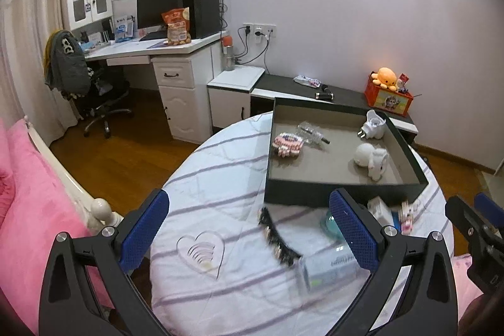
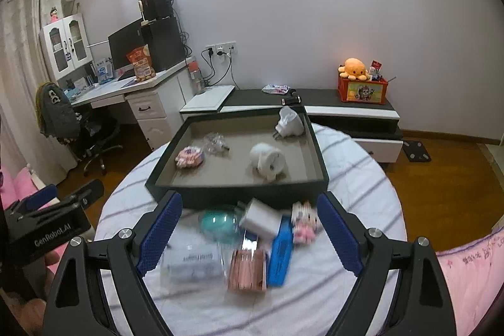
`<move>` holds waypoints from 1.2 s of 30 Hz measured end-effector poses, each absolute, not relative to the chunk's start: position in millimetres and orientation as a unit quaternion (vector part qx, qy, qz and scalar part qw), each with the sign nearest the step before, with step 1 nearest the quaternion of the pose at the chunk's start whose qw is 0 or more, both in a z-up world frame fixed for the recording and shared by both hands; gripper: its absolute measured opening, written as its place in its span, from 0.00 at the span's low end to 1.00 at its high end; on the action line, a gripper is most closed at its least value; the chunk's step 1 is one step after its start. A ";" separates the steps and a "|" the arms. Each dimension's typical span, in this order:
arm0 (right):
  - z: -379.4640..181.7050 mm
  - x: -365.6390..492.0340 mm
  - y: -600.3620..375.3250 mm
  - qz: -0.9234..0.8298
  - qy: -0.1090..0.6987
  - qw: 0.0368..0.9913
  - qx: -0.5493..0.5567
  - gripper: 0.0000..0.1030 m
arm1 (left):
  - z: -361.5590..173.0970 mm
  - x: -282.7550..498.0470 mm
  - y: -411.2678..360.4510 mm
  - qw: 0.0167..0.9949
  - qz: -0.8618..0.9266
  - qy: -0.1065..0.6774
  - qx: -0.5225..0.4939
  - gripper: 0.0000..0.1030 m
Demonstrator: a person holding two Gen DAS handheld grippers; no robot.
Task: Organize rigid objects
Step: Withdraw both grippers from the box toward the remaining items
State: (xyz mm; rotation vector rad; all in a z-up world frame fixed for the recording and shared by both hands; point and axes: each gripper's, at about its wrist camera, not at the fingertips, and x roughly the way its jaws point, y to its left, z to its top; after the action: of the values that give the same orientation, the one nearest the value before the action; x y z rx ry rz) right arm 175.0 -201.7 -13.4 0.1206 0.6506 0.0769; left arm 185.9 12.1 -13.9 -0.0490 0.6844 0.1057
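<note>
Your left gripper (image 1: 249, 229) hangs over the round striped white tabletop (image 1: 220, 178), jaws spread wide with nothing between the pads. On the cloth below it lies a black studded strap (image 1: 278, 241), and just right of that a clear plastic box (image 1: 324, 270). Farther off sits the shallow dark tray (image 2: 239, 191) — a pink beaded charm (image 2: 189, 157) at its left, a white plug adapter (image 2: 267, 161) at its right. Your right gripper (image 2: 249, 232) also stands open and empty above the near clutter — a teal dome (image 2: 217, 224), a white charger block (image 2: 261, 219), a blue case (image 2: 280, 251) and a pink doll figure (image 2: 304, 224).
</note>
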 end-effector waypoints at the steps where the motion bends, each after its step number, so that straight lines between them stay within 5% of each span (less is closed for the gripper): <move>1: -15.0 171.6 -201.5 0.038 0.321 0.945 0.060 0.86 | -14.9 180.9 12.8 0.940 0.052 0.337 -0.024 1.00; 36: -68.0 136.5 -217.4 0.033 0.379 0.923 0.060 0.86 | -52.0 148.9 15.0 0.929 0.016 0.370 -0.012 1.00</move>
State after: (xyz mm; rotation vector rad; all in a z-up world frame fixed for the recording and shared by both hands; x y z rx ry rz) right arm 136.5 -217.4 -68.0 0.1226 0.7785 0.0674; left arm 148.9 15.0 -52.0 -0.0243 0.7587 0.0326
